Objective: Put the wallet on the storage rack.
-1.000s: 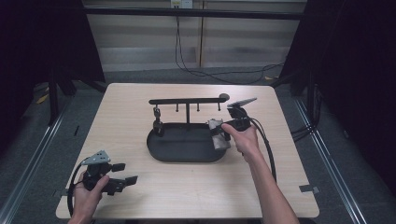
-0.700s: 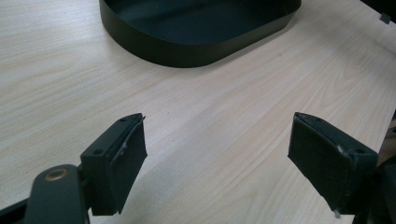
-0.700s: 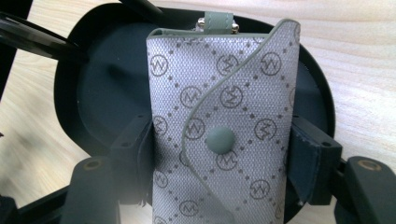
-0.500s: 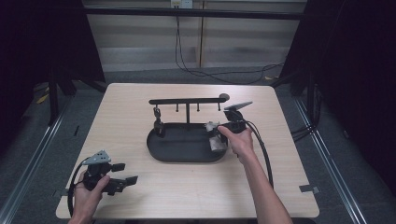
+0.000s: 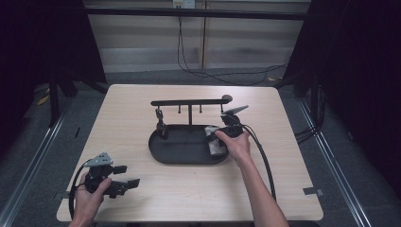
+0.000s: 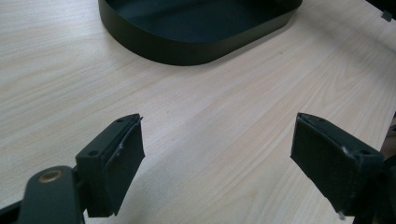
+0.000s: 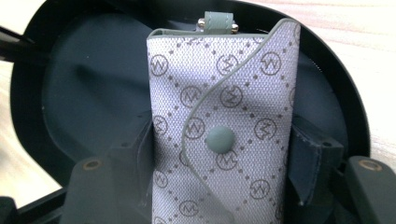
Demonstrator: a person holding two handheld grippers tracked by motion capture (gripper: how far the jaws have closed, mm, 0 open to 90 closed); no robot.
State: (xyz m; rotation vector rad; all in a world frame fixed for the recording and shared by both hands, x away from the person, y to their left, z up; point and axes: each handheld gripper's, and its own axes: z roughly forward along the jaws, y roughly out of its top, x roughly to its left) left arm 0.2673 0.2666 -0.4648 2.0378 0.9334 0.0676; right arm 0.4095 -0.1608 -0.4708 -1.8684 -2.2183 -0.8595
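Note:
A small grey patterned pouch [image 7: 224, 126] with a flap and a green snap button sits between the jaws of my right gripper [image 7: 222, 168], which is shut on it. In the high view that right gripper [image 5: 218, 142] holds the pouch [image 5: 215, 146] low over the right end of a black oval tray [image 5: 163, 153]. A black stand with a crossbar [image 5: 189, 102] rises from the tray's back, and a small dark item [image 5: 161, 124] hangs at its left. My left gripper [image 5: 126, 176] rests open near the table's front left corner; its pads [image 6: 123, 161] have bare wood between them.
The tray's dark wall [image 6: 187, 46] lies ahead of the left gripper. A cable [image 5: 262, 156] trails from the right gripper along the person's forearm toward the front edge. Light wood table [image 5: 293, 142] stretches around the tray; dark floor and rails flank it.
My right gripper has come down and slightly left with the pouch, lowering it toward the tray's right end. The left gripper has stayed put.

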